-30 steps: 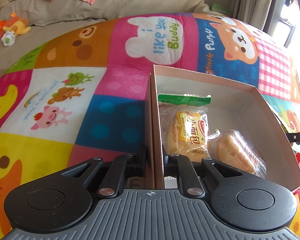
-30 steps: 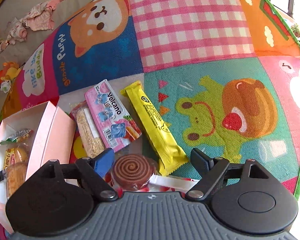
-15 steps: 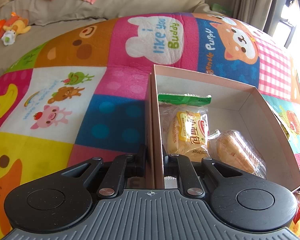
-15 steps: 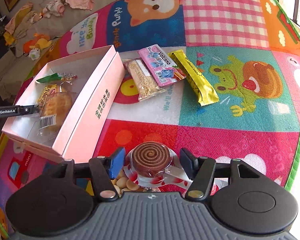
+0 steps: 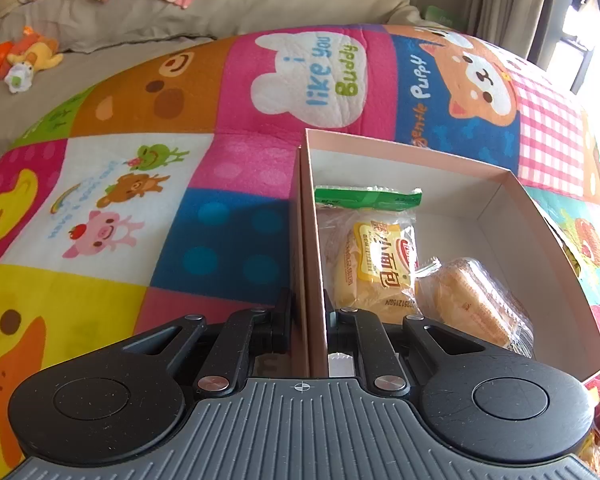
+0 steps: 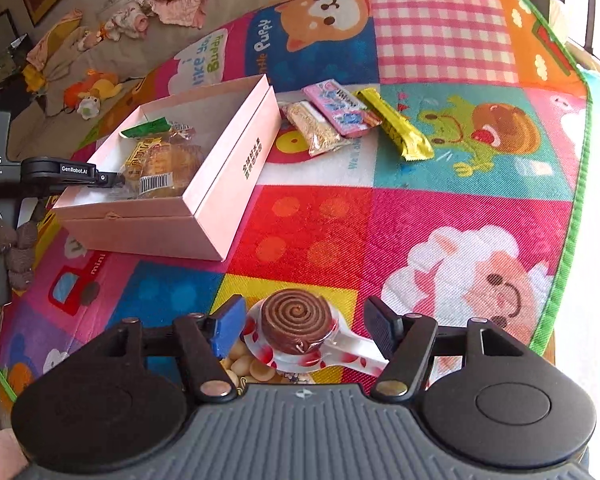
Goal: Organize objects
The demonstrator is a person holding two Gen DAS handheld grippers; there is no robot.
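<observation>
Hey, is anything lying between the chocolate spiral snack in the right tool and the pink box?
Nothing visible does. The round chocolate spiral snack sits between the right tool's open fingers, which have just been opening. Only bare colourful play mat lies between it and the pink cardboard box; the box's side wall must be cleared.

1. The left wrist view sits close against the pink box point(image 5: 500, 184), looking steeply down along its wall, with the play mat point(image 5: 100, 288) filling frame left.
2. The right wrist view looks down from farther back; the box point(image 6: 236, 152) sits upper left.
3. Both share box and mat.
</observation>
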